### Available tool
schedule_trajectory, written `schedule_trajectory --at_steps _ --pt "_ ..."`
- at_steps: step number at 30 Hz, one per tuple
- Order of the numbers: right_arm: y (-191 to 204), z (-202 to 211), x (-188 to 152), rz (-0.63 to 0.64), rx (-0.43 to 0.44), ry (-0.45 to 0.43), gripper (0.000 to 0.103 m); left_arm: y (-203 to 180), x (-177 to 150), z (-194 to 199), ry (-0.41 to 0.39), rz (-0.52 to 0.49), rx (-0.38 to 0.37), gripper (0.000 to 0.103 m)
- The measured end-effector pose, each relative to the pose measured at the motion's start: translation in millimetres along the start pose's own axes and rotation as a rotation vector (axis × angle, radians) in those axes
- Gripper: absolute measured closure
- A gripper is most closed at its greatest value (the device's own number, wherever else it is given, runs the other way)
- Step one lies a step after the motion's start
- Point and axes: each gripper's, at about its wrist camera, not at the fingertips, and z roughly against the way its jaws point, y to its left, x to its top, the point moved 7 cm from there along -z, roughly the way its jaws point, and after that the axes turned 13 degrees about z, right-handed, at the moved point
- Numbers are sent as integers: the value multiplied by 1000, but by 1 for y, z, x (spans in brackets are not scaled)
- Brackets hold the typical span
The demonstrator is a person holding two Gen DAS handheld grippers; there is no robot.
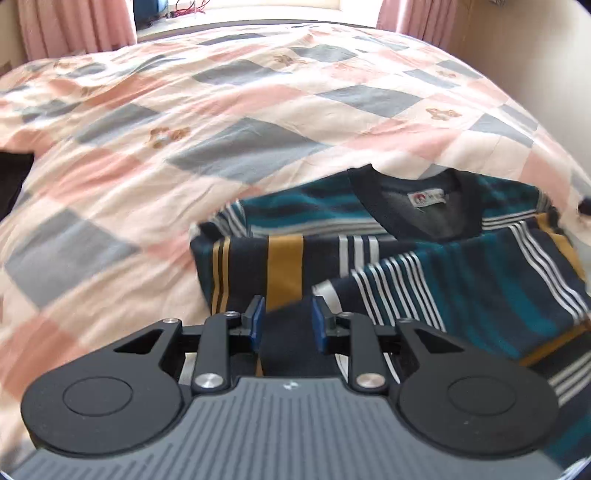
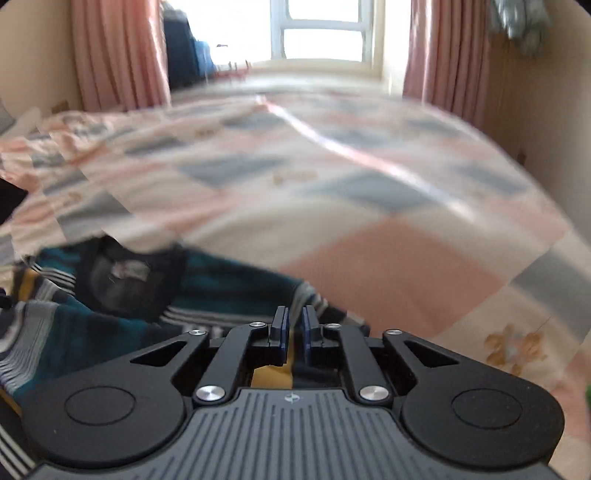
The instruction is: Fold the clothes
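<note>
Striped sweater (image 1: 424,266) lies on the bed, on a checked quilt (image 1: 184,122) of pink, grey and cream squares. Sweater colours: navy, teal, white and mustard stripes. Dark V-neck collar (image 1: 417,206) faces up, with a small white label (image 1: 428,198) inside it. One sleeve is folded across the body just below the collar; a second fold of striped cloth lies over it on the right of the collar in the left wrist view.

Left hand-held gripper (image 1: 287,325): sits at the sweater's near edge, below the collar. Blue pads (image 1: 256,325) stand a modest gap apart. A dark navy fold of the sweater fills the gap between them. Cannot tell whether the pads press on it.

Right hand-held gripper (image 2: 293,330): right of the collar, at the sweater's side edge near bare quilt. Narrow gap between its pads (image 2: 282,328). Mustard and navy cloth shows below the gap, behind the pads; nothing clearly between the tips. This view is motion-blurred.

Beyond the sweater, at the far side of the bed: window (image 2: 321,31) flanked by pink curtains (image 2: 118,55).
</note>
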Motion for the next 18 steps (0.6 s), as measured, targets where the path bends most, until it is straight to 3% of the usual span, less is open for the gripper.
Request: schedule_trajectory --at_steps 2,4,6,9,11,13,18 --pt "16 20 -7 34 35 -19 71 -4 -25 -10 67 -98 42 80" --pt "35 12 -34 76 82 106 68 -4 -46 -16 97 -181 93 80" --pt "44 -4 -69 104 80 243 71 -2 -51 1 51 -178 76 81" --pt "42 27 -60 44 60 160 69 7 -63 40 -22 -157 19 80" --pt "40 65 -54 29 33 85 56 11 -87 63 -31 -218 21 80" --pt "45 101 -68 58 12 85 52 18 -122 85 -1 -300 24 80" --pt "73 172 -157 206 -29 288 52 40 -221 138 88 -493 28 79"
